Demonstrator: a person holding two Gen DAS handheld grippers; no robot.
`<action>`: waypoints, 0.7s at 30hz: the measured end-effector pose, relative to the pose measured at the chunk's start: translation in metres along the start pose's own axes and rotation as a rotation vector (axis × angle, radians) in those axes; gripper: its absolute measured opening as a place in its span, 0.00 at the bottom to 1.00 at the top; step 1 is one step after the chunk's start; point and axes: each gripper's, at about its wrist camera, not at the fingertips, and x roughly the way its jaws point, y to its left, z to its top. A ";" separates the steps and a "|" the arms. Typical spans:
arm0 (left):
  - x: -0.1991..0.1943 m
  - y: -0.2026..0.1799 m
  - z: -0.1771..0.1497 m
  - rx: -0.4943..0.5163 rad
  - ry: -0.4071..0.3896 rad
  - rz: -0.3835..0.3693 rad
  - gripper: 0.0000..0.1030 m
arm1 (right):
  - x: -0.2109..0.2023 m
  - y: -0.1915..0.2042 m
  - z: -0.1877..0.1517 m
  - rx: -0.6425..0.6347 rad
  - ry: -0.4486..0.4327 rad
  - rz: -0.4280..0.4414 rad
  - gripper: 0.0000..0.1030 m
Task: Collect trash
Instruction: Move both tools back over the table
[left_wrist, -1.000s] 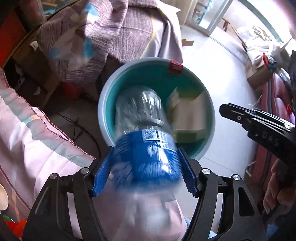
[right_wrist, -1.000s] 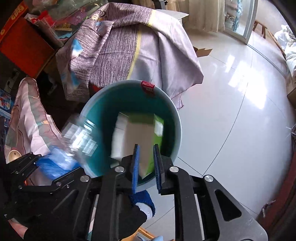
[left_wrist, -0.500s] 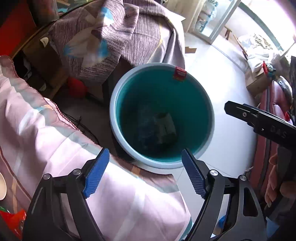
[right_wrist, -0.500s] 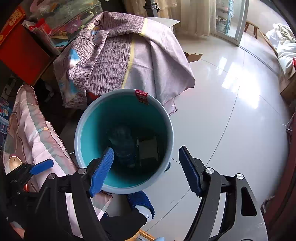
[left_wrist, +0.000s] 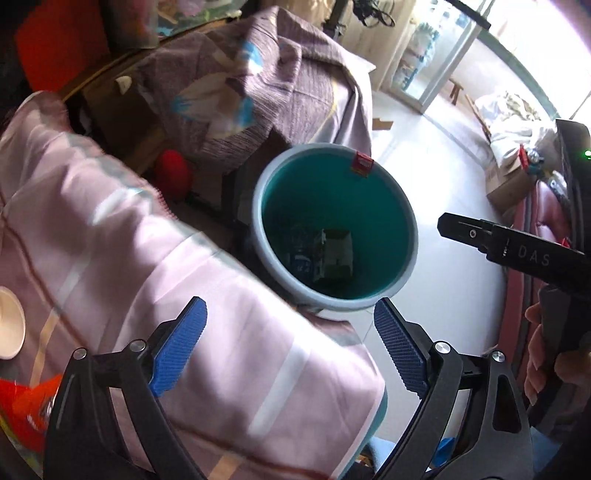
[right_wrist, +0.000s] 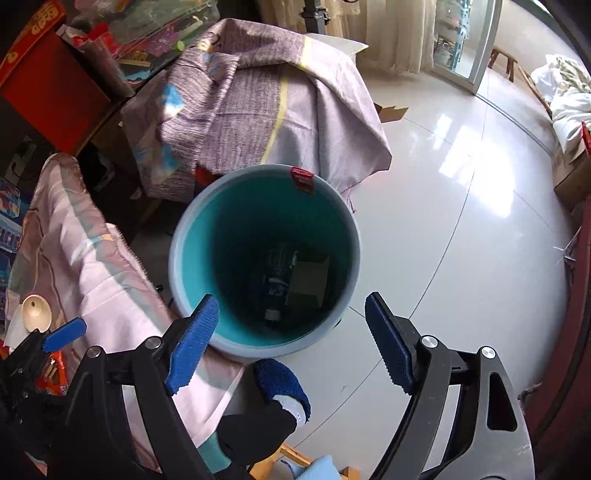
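Observation:
A grey bin with a teal inside (left_wrist: 404, 221) (right_wrist: 177, 236) stands on the tiled floor beside the pink-covered table. At its bottom lie a plastic bottle with a blue label (left_wrist: 301, 254) (right_wrist: 275, 275) and a small carton (left_wrist: 338, 253) (right_wrist: 308, 282). My left gripper (left_wrist: 290, 349) hangs above the table edge just short of the bin, jaws still opening, nothing between them. My right gripper (right_wrist: 290, 341) is over the bin's near rim, jaws also opening and empty. Its black body shows at the right of the left wrist view.
A pink striped cloth (left_wrist: 184, 295) (right_wrist: 85, 258) covers the table, with a pale dish (left_wrist: 9, 328) (right_wrist: 37, 314) and red wrappers (left_wrist: 26, 410) on it. A purple draped chair (right_wrist: 258, 103) stands behind the bin. A foot in a blue sock (right_wrist: 280, 384) rests on the floor.
The left jaws let go of the bottle and the right jaws let go of the carton; both dropped into the bin. Both grippers then rose and drew back from it.

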 end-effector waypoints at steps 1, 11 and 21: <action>-0.008 0.005 -0.006 -0.010 -0.011 -0.001 0.91 | -0.004 0.005 -0.002 -0.006 -0.002 0.006 0.76; -0.073 0.061 -0.075 -0.100 -0.092 0.048 0.94 | -0.033 0.085 -0.039 -0.144 -0.008 0.075 0.77; -0.124 0.129 -0.156 -0.228 -0.141 0.123 0.94 | -0.043 0.160 -0.091 -0.310 0.008 0.120 0.77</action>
